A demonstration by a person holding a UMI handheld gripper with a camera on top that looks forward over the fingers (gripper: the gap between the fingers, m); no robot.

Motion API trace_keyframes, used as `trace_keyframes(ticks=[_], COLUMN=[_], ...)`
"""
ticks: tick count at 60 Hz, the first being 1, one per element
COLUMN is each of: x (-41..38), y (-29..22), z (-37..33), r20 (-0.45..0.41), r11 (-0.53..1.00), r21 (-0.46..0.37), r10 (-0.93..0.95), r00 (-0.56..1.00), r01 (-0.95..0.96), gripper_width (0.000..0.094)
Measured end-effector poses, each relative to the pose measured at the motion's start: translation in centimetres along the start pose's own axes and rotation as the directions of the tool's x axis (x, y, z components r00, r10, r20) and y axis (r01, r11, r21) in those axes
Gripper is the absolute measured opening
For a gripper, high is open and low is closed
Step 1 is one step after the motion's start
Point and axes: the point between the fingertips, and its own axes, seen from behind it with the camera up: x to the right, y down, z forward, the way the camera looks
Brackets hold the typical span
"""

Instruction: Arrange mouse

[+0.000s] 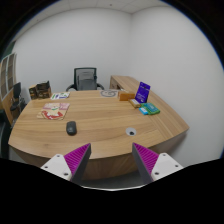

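Held the claw (pixel 110 160) up high over the near edge of the counter (pixel 100 125), open wide, with nothing between the two fingers. Showed a bright purple-pink pad (pixel 76 158) on one finger and a matching pad (pixel 148 158) on the other. Was a big wooden counter with a rounded front. Sat on the wood well beyond the fingers, small and dark: the mouse (pixel 71 127), all by itself, touching nothing else. Lay a little past the mouse a flat red and white book (pixel 53 112), and another small paper thing (pixel 55 104) just behind that. Had a small round grey hole cover (pixel 131 131) off to the other side of the mouse, nearer the front edge. Stood farther back on that side a purple box (pixel 143 91), tilted up, with a flat green-blue book (pixel 150 109) lying just in front of it. Rested some small things (pixel 110 94) near the back edge, too tiny to tell what. Waited behind the counter a black office chair (pixel 86 78), by a plain white wall (pixel 110 40). Leaned some picture books or boxes (pixel 40 90) on a low shelf off to the side of the chair.
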Motion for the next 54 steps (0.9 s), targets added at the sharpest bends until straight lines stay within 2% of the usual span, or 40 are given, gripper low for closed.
trace_keyframes(ticks=[29, 54], x=[-2.1, -15.6], y=[2.2, 2.6], z=[0.6, 2.3], r20=[0.033, 0.214], r11=[0.999, 0.996], r21=[-0.026, 0.003], r10=[-0.026, -0.087], r00=[0.999, 0.973], r01=[0.027, 0.089], gripper_width=[0.0868, 0.0867])
